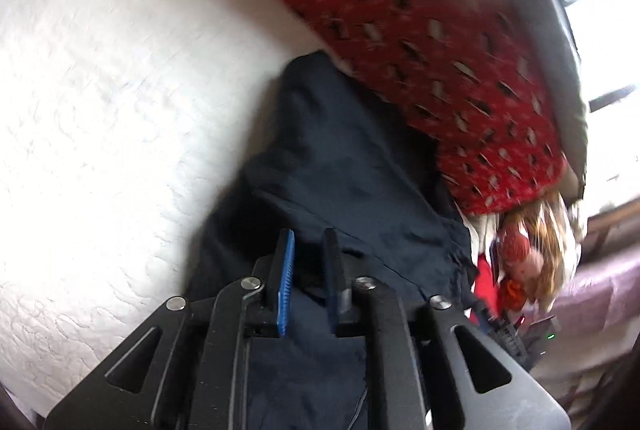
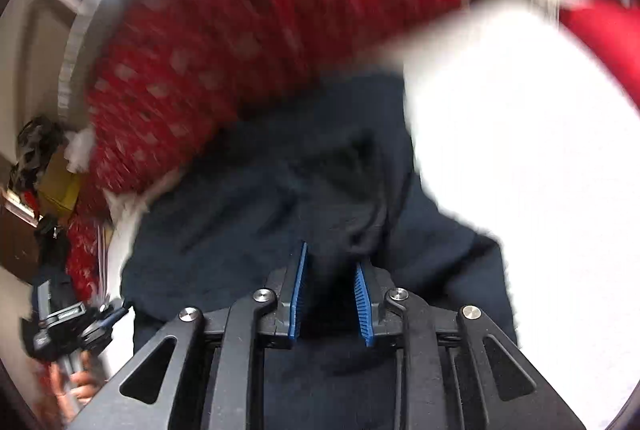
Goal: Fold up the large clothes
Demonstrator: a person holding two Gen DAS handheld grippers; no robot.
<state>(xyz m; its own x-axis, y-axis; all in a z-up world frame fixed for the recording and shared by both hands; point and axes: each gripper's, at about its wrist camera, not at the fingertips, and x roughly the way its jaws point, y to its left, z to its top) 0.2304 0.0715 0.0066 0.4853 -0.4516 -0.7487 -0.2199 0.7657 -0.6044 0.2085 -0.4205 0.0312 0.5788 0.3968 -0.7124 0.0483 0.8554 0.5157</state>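
A dark navy garment [image 1: 340,158] lies crumpled on white quilted bedding [image 1: 100,110]. My left gripper [image 1: 310,236] hangs just over its near part. The blue pads stand a little apart with their faces bare, and navy cloth lies under the gap. In the right wrist view the same navy garment [image 2: 260,198] bunches into a raised fold ahead of my right gripper [image 2: 332,254]. That gripper is open, with dark cloth below and between its fingers but not pinched. Both views are blurred.
A red fabric with pale flecks [image 1: 420,30] [image 2: 240,30] overlaps the garment's far side. Striped and red clutter [image 1: 532,242] sits at the right. A yellowish box [image 2: 60,186] and a person's hand [image 2: 78,388] on a black tool show at the left. White bedding [image 2: 520,150] stretches right.
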